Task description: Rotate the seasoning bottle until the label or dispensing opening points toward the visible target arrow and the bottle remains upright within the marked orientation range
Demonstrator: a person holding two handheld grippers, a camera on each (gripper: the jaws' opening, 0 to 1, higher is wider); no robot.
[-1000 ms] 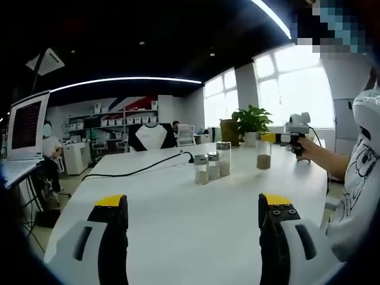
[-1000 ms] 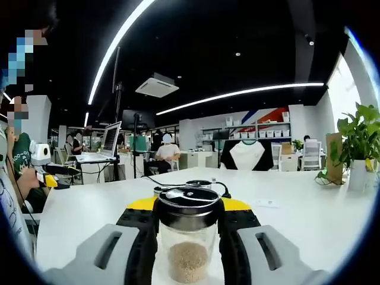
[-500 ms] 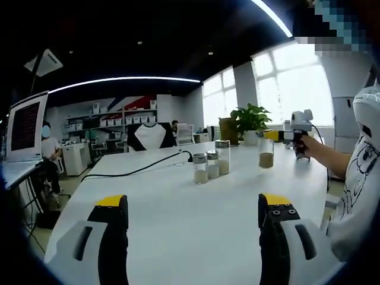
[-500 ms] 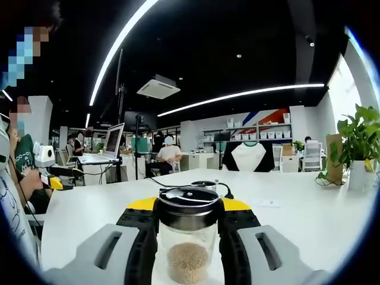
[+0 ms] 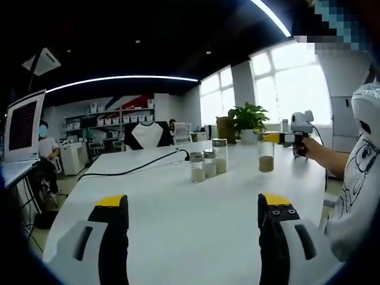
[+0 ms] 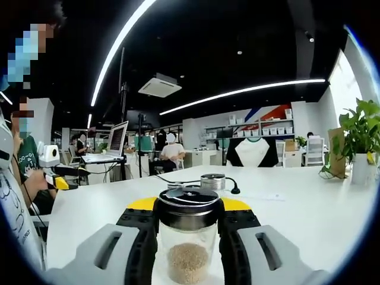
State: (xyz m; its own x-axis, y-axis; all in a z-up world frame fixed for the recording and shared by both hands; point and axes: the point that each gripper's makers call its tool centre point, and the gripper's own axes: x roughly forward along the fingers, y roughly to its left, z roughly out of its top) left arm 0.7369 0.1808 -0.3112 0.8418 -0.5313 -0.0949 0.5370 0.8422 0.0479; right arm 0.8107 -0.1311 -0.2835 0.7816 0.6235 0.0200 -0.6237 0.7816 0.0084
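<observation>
A clear seasoning bottle [image 6: 189, 243] with a black and silver lid and brown grains inside stands upright between the yellow-tipped jaws of my right gripper [image 6: 189, 209], which is shut on it. In the left gripper view the same bottle [image 5: 266, 157] hangs at the right gripper [image 5: 274, 138], just above the white table [image 5: 178, 225]. My left gripper [image 5: 193, 205] is open with nothing between its jaws, low over the table's near end. Three more bottles [image 5: 209, 162] stand grouped mid-table. I see no arrow mark.
A black cable [image 5: 136, 172] runs across the table behind the bottles. A potted plant [image 5: 249, 119] stands at the far right corner. Two bottle lids [image 6: 214, 178] rise behind the held bottle. A screen [image 5: 24, 124] and a seated person are to the left.
The right gripper keeps the bottle and has drifted slightly up and right. The right gripper view has shifted, so the lids behind sit further right. My left gripper stays open and still.
</observation>
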